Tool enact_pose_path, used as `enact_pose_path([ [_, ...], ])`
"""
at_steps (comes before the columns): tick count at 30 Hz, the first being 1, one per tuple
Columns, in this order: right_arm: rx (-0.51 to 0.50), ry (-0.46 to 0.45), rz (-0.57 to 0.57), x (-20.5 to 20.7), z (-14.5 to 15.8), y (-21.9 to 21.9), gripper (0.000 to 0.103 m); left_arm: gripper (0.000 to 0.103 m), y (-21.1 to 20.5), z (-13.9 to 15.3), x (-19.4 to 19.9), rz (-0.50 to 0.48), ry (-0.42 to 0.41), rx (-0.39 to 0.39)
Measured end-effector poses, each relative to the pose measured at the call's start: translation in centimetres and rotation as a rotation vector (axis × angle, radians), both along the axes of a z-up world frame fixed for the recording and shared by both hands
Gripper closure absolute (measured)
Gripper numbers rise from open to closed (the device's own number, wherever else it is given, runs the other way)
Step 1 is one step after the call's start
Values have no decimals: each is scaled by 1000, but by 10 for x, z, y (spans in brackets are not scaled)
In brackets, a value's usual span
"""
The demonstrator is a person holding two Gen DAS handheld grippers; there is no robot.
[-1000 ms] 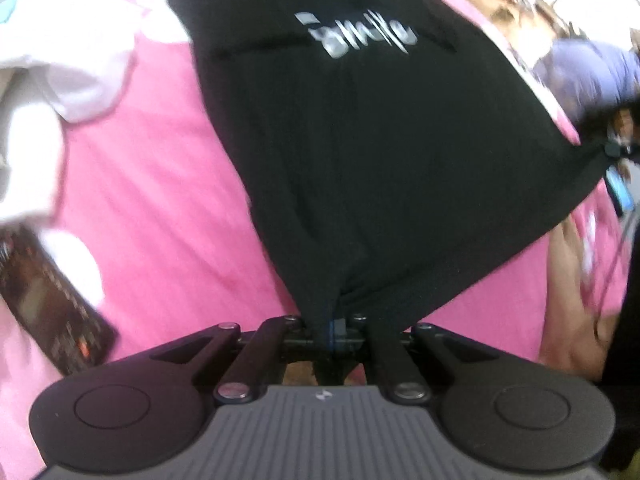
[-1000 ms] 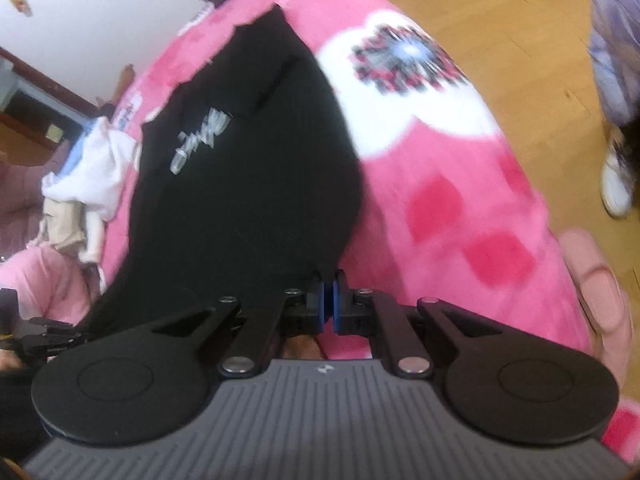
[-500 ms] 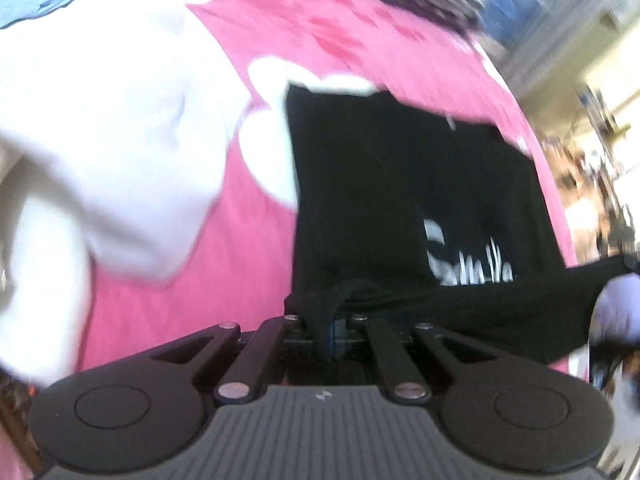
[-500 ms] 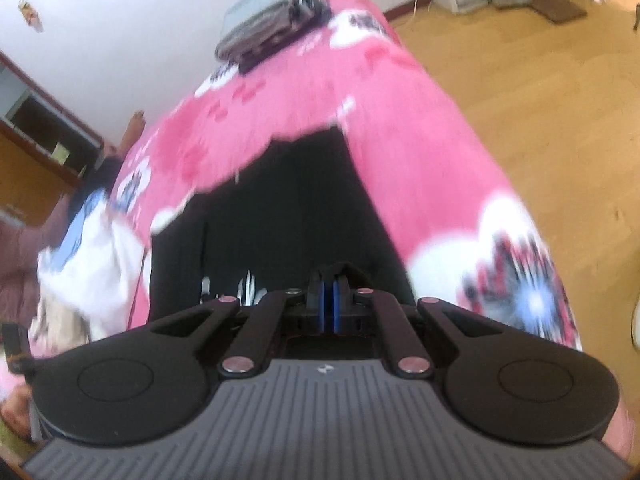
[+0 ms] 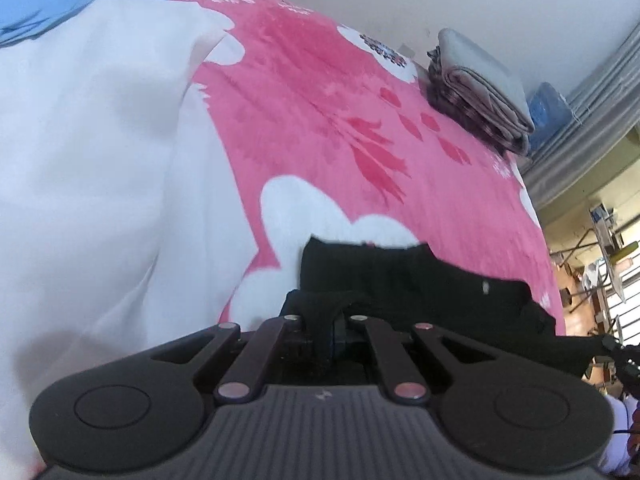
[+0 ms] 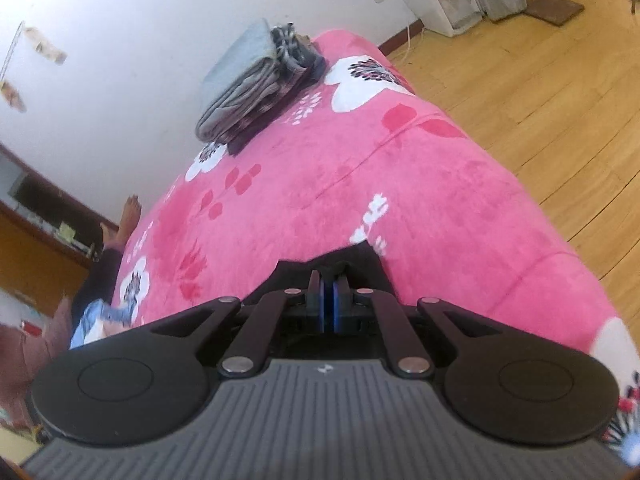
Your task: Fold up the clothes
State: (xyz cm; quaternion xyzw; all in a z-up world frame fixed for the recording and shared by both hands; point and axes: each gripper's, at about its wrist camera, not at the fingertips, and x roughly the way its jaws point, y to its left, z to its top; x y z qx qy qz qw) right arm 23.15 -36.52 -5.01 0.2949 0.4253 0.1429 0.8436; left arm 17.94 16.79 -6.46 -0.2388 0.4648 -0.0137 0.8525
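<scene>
Carrying the hem over: first fold of the black T-shirt (image 5: 400, 280)

I have both tools clamped on its cloth, left tool (image 5: 334, 330) and right tool (image 6: 329, 286), bottom edge brought up over the body on the pink bed (image 5: 320, 92). Next I should lay the edge down square, then let go. The tools hide the shirt's print and lower half.

pink flowered bed (image 6: 360, 184) beside a wooden floor (image 6: 540, 92). lying on it: black shirt (image 5: 400, 276) at 6 o'clock, white garment (image 5: 100, 160) at 9 o'clock, blue cloth (image 5: 60, 4) at 11 o'clock, folded grey stack (image 5: 476, 92) at 2 o'clock.
</scene>
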Motion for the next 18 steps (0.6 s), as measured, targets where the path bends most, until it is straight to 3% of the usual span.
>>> enact_pose_path([
  [5,38,14,-32,22,-19,0,101,100,1,-3,16,-3,-46,1],
  [11,56,50,-48,41,-49,1,101,99,0,-30,35,-23,-12,4],
  [18,246,130,-125,65,-99,-12,97,97,26,-56,45,44,-1,-217],
])
